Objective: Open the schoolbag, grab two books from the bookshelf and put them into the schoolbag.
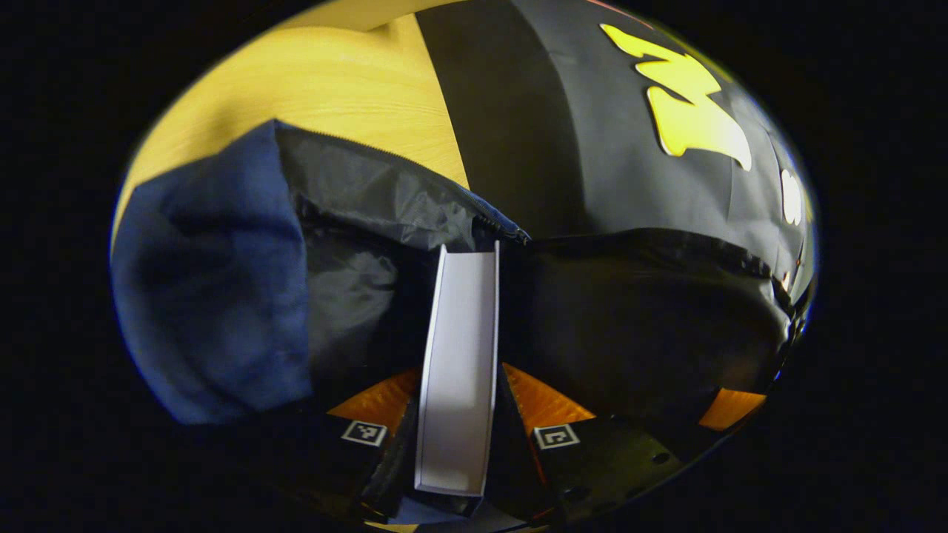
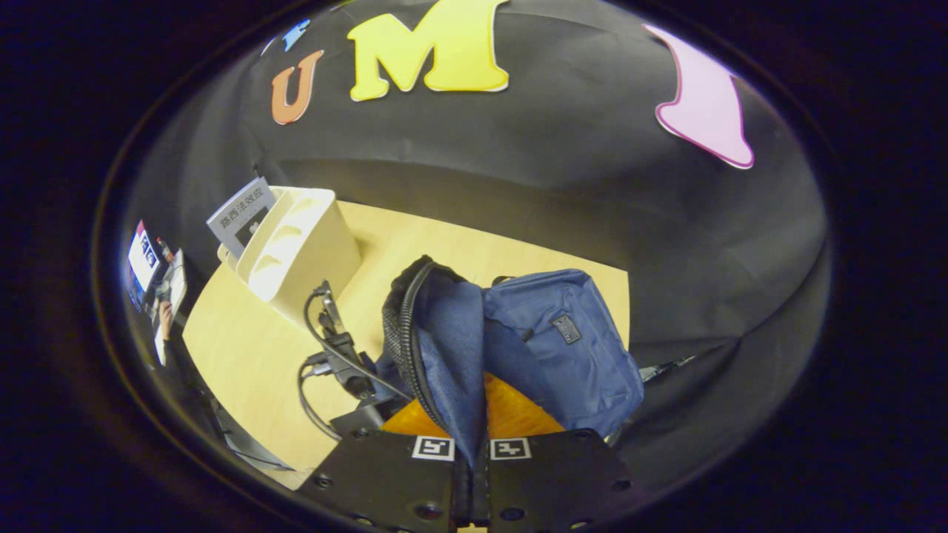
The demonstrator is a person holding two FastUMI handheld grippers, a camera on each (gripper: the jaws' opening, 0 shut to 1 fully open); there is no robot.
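Observation:
My left gripper (image 1: 455, 422) is shut on a book (image 1: 461, 348), seen edge-on with its white page block toward me. The book points down into the open mouth of the blue schoolbag (image 1: 215, 281), between the blue outer cloth and the black lining (image 1: 355, 222). In the right gripper view the schoolbag (image 2: 563, 348) stands on the wooden table (image 2: 244, 370). My right gripper (image 2: 472, 440) is shut on the bag's raised flap (image 2: 444, 348) and holds it up. The left gripper (image 2: 344, 363), trailing cables, sits just left of that flap.
A cream bookshelf (image 2: 296, 244) stands at the table's far left with one book (image 2: 241, 211) leaning in it. The booth's black cloth wall (image 2: 563, 200) closes in behind and to the right of the table. A person's hand (image 2: 163, 311) shows at the far left edge.

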